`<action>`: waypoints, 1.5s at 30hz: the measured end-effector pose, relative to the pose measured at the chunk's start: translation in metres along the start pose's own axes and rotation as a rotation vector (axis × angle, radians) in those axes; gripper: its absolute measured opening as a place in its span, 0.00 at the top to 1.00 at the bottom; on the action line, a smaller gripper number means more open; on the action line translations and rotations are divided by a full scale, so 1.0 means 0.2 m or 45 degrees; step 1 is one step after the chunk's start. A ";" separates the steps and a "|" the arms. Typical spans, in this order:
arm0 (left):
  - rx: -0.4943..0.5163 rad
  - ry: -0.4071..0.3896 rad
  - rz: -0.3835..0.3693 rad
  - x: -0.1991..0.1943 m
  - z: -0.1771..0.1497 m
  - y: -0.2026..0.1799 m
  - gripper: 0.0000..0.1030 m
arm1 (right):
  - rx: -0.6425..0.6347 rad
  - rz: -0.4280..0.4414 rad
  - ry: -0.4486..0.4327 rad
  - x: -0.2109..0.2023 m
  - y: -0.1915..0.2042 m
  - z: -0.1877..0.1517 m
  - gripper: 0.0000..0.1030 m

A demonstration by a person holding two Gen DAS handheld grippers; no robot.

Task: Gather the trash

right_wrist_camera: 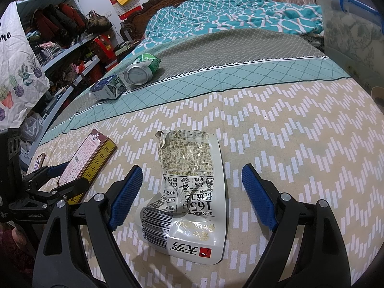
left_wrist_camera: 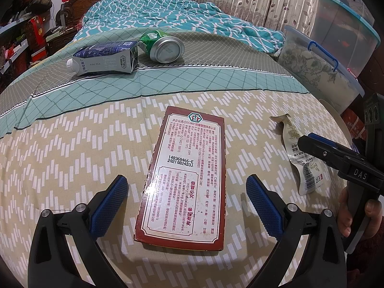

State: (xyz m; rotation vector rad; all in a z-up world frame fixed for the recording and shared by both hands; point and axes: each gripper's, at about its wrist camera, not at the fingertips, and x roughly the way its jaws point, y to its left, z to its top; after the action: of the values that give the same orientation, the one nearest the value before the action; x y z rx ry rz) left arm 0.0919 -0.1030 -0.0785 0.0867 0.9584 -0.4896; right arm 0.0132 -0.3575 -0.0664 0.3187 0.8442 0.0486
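Flat box (left_wrist_camera: 184,177) and crumpled pouch (right_wrist_camera: 189,192), each between wide-apart jaws.

Glossy cardboard box (left_wrist_camera: 184,175), crinkled shiny plastic pouch (right_wrist_camera: 189,192) (creased), matt cloth bedsheet (left_wrist_camera: 72,158).

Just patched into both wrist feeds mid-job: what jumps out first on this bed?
A flat red-bordered box lies between the open left gripper fingers. A crumpled white food pouch lies between the open right gripper fingers. Farther up the bedspread, a blue milk carton and a dented green can lie on their sides, touching.
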 end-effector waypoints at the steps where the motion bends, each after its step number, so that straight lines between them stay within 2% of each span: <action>1: 0.000 0.000 0.000 0.00 0.00 0.00 0.08 | 0.000 0.000 0.000 0.00 0.00 0.00 0.18; 29: 0.021 0.010 0.013 -0.01 -0.01 -0.02 0.08 | 0.006 0.003 -0.002 0.00 -0.01 0.00 0.18; 45: 0.000 -0.001 -0.015 0.00 0.00 -0.02 0.08 | 0.006 0.003 -0.003 0.00 -0.01 0.00 0.18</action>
State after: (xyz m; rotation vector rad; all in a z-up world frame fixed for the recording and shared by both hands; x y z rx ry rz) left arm 0.0890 -0.1063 -0.0779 0.0804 0.9585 -0.5006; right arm 0.0131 -0.3603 -0.0675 0.3243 0.8420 0.0485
